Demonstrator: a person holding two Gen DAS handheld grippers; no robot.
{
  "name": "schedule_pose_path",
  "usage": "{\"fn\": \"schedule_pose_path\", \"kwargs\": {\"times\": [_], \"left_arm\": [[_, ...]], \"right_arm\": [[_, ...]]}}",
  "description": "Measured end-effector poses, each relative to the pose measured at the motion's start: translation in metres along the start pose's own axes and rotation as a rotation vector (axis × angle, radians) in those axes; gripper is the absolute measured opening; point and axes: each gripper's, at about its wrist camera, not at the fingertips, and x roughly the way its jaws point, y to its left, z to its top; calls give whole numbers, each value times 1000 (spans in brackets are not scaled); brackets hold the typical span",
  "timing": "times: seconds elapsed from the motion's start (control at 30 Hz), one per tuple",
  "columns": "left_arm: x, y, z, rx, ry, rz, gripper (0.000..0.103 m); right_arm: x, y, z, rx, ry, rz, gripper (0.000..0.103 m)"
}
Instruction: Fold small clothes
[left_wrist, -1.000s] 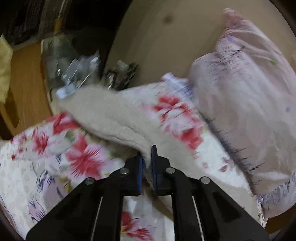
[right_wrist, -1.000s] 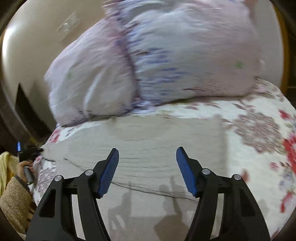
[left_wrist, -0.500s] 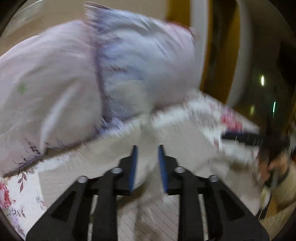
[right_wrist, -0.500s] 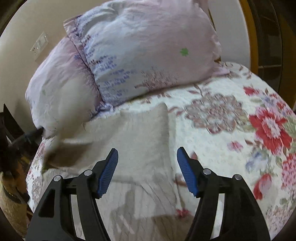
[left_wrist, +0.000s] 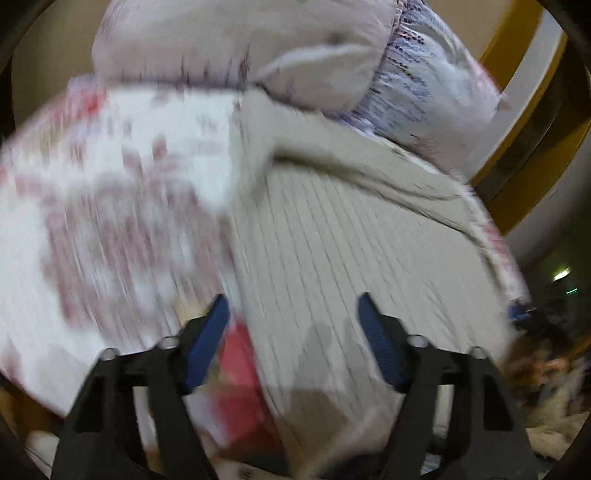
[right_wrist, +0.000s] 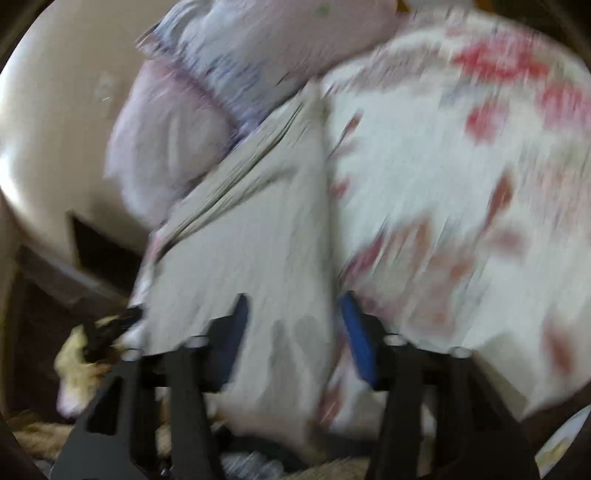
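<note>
A beige ribbed garment (left_wrist: 351, 236) lies folded over on the floral bedspread (left_wrist: 110, 192), its far edge near the pillows. My left gripper (left_wrist: 293, 339) is open and empty just above the garment's near left edge. In the right wrist view the same garment (right_wrist: 251, 236) runs away from me as a folded strip. My right gripper (right_wrist: 291, 336) is open and empty above its near end. Both views are blurred by motion.
Two pale pink and lilac pillows (left_wrist: 280, 55) lie at the head of the bed, also in the right wrist view (right_wrist: 229, 74). A beige wall (right_wrist: 48, 129) stands to the left. The bed's near edge drops to a dark cluttered floor (right_wrist: 44, 332).
My left gripper carried a part of the garment over the rest, then opened and let it go. Both grippers have swung toward the garment's near edge.
</note>
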Motion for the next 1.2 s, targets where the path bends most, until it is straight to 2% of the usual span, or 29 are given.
{"fn": "schedule_pose_path", "kwargs": {"times": [0.07,0.1,0.17,0.2,0.23,0.33,0.4,0.47,0.53,0.6,0.67,0.73,0.77,0.8,0.83,0.87,0.9,0.97,1.0,1.07,1.17,1.2], "left_arm": [[-9,-7,-24,4,-25,-44,55],[-12,-9,-33,-4,-26,-69,46],[-15,-12,-48,-19,-35,-104,44],[-16,-14,-55,-20,-40,-109,38],[-19,-19,-55,-24,-35,-116,28],[-16,-28,-59,-22,-1,-131,12],[-15,-37,-51,13,-6,-128,7],[-13,-42,-29,20,-21,-164,6],[-16,-46,12,27,-81,-194,6],[-17,-46,63,28,-174,-172,6],[-12,-39,112,0,-257,-136,6],[11,-30,165,-24,-302,-57,12],[32,-24,192,-28,-286,5,13],[47,-17,208,-46,-253,51,27],[55,-11,215,-66,-225,83,53],[65,0,221,-111,-184,133,67],[68,7,219,-129,-171,124,77],[69,20,207,-136,-154,32,80],[69,26,199,-141,-141,22,81],[80,34,191,-166,-84,-21,81],[94,38,179,-194,-24,-49,77],[103,37,177,-204,-5,-54,71]], "right_arm": [[0,2,-21,4,40,71,30],[-1,1,-28,12,46,106,28],[0,-1,-40,38,64,178,16],[5,-1,-45,52,83,212,10],[9,0,-48,56,96,229,9],[12,15,-42,25,76,276,8],[7,30,-28,-13,29,334,8],[2,48,-5,-50,-29,366,8],[-2,69,32,-78,-107,396,8],[-1,88,80,-98,-199,401,8],[8,97,123,-84,-280,367,8],[28,93,165,-7,-327,302,11],[37,85,179,30,-332,264,18],[55,79,197,73,-318,193,45],[68,74,208,97,-301,117,65],[77,69,213,123,-288,41,66],[83,64,212,144,-274,22,67],[82,59,206,122,-266,38,79],[80,59,203,107,-284,8,84],[78,56,203,94,-290,-24,84],[83,48,195,105,-249,10,84],[83,49,194,97,-238,16,84]]}}
